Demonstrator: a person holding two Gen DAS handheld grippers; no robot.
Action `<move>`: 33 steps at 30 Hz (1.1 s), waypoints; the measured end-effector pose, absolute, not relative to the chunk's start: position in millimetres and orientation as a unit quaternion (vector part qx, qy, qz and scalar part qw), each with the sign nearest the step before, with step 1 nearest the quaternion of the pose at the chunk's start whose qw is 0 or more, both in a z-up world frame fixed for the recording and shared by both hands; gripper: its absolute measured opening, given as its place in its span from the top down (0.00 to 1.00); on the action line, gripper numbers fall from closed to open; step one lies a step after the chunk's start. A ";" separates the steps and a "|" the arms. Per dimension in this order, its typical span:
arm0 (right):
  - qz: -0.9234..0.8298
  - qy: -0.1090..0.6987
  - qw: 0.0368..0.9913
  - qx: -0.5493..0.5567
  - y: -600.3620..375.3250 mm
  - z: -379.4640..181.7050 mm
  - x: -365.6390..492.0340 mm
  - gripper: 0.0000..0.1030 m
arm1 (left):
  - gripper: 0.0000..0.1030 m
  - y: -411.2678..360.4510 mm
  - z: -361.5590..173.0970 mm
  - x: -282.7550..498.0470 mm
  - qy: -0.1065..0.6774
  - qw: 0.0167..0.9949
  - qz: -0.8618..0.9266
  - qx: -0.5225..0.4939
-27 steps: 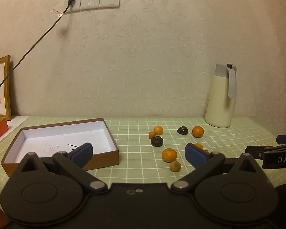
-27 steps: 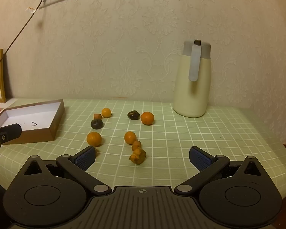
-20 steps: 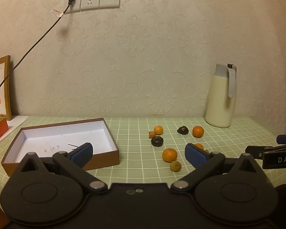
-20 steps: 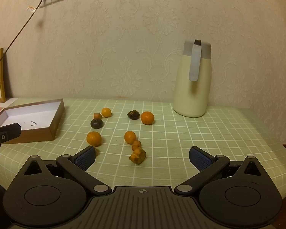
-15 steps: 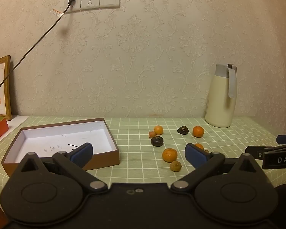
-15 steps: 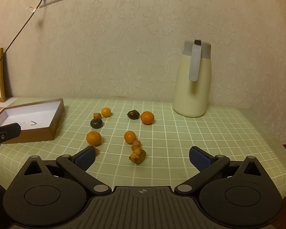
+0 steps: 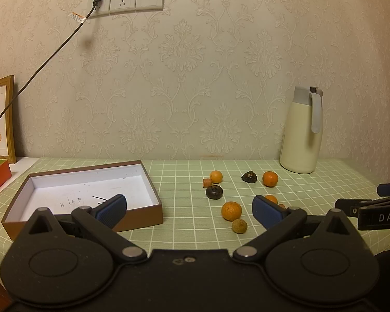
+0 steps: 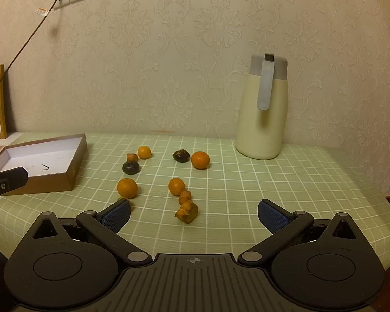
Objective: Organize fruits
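While the earlier views and the present ones match almost point for point, nothing on the surface (image 8: 286,182) has shifted: both pairs of tongs hang where they were, and every fruit lies in its old spot.

The left tongs (image 7: 189,208) stand wide open with nothing between their blue pads, their left pad in front of the near wall of the box (image 7: 148,213). The right tongs (image 8: 193,214) are spread just as wide and grip nothing; a brownish-orange fruit piece (image 8: 186,212) lies on the cloth between them, untouched.

The box is shallow, brown outside and white inside, and sits at the left of the green checked surface with no fruit in it. A cream jug (image 8: 264,109) with a grey lid and handle stands upright at the back right, against the patterned wall, well apart from the fruit. A framed picture (image 7: 0,119) leans at the far left, and a dark cable (image 7: 46,62) runs down from a wall socket (image 7: 123,0).

The fruits are scattered in the middle, right of the box: a small orange (image 8: 144,152) just beside a reddish-brown piece (image 8: 131,157), a dark wrinkled fruit (image 8: 130,167), another dark one (image 8: 181,155) next to an orange (image 8: 200,160), a nearer orange (image 8: 127,188), and one more orange (image 8: 176,186) heading a short line of small pieces.
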State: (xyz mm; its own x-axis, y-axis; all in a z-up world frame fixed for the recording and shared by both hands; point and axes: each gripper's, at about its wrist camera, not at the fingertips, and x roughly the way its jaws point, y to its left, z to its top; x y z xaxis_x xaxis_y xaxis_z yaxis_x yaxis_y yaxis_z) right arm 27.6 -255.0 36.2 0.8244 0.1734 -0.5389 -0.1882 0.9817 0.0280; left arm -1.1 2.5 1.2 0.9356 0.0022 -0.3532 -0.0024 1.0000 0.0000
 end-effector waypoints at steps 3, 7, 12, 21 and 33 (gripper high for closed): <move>0.096 0.281 0.955 -0.013 -254.9 36.5 27.3 0.00 | 0.06 2.4 1.0 -0.8 0.180 0.984 0.001 0.000; 0.100 0.281 0.954 -0.011 -255.7 36.6 27.8 0.00 | 0.06 2.3 1.0 -0.7 0.180 0.984 0.001 0.000; 0.097 0.281 0.955 -0.013 -253.9 34.8 28.2 0.00 | 0.06 2.4 1.0 -0.7 0.180 0.984 0.001 0.000; 0.096 0.281 0.955 -0.015 -255.7 35.1 27.2 0.00 | 0.06 2.3 1.1 -0.7 0.180 0.984 0.001 0.000; 0.096 0.281 0.955 -0.015 -255.7 35.3 27.5 0.00 | 0.06 2.3 1.1 -0.6 0.180 0.984 0.001 0.000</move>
State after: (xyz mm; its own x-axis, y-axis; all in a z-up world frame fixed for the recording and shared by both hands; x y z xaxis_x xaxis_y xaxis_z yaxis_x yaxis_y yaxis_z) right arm 27.5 -255.7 35.3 0.8234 0.1752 -0.5397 -0.1924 0.9810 0.0249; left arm -0.6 2.3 1.1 0.9350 0.0021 -0.3545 -0.0021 1.0000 0.0003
